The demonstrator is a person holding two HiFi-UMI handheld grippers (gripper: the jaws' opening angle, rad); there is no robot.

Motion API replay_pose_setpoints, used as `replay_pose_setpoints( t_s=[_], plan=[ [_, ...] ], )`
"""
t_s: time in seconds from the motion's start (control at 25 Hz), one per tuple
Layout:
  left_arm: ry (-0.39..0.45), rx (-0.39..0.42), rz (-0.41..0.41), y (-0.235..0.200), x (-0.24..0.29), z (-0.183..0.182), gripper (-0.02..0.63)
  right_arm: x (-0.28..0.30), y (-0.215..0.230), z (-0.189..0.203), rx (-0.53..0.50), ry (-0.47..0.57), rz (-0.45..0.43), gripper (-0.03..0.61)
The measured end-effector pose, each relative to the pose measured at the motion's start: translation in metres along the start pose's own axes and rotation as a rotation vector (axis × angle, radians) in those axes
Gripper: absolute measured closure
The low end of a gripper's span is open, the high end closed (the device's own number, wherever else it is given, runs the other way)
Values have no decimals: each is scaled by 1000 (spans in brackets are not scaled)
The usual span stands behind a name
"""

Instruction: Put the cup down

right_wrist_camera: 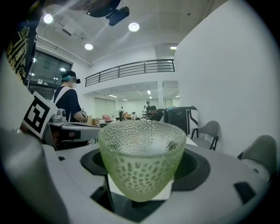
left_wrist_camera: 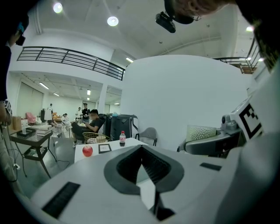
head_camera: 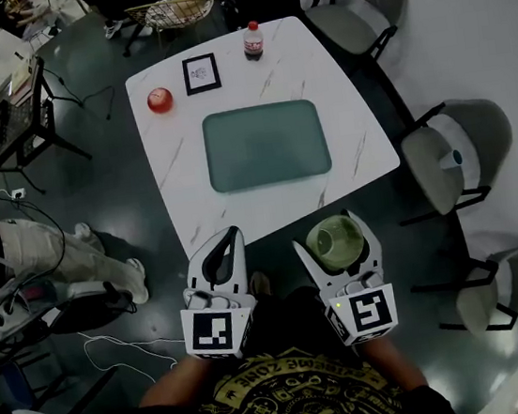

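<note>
Two sets of fingers sit just short of the near edge of the white, marble-veined square tabletop (head_camera: 346, 109). Those of my right gripper (head_camera: 334, 230) are clamped on the sides of the pale green, dimpled glass cup (right_wrist_camera: 140, 157), which is upright over the dark floor with its base hidden from above, and those of my left gripper (head_camera: 233, 236) are closed tip to tip on nothing. A grey-green, rounded rectangular tray (head_camera: 266, 144) lies mid-tabletop with a strip of white surface between it and the near edge. A red apple (head_camera: 160, 100), a black-framed card (head_camera: 201, 73) and a red-capped dark bottle (head_camera: 253, 41) stand well apart at the far side.
</note>
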State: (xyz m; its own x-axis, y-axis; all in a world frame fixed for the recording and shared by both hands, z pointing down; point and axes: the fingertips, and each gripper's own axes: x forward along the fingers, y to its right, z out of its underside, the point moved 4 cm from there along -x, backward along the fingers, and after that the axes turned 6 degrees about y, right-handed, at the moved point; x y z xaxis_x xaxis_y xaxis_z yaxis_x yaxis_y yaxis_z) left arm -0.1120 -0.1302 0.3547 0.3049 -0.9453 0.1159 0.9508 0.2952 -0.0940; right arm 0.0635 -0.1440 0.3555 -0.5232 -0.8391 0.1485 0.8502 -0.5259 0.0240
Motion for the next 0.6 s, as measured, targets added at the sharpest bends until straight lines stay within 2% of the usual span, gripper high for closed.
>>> replay_pose_setpoints(
  t_s=[0.12,0.2,0.4,0.6],
  plan=[
    [20,-8,-5,-8,6,-2,604,11,-1,0,-5,-4,-5,192],
    [1,-15,-13,-11,7,3,604,17,0,-1,-11,-2,-13,192],
    [60,-20,-21,-14,22,-3,604,38,9,0,-32,1,-39,192],
    [23,-29,-71,-28,38,5,604,66,18,5,-40,-9,-71,192]
  ],
)
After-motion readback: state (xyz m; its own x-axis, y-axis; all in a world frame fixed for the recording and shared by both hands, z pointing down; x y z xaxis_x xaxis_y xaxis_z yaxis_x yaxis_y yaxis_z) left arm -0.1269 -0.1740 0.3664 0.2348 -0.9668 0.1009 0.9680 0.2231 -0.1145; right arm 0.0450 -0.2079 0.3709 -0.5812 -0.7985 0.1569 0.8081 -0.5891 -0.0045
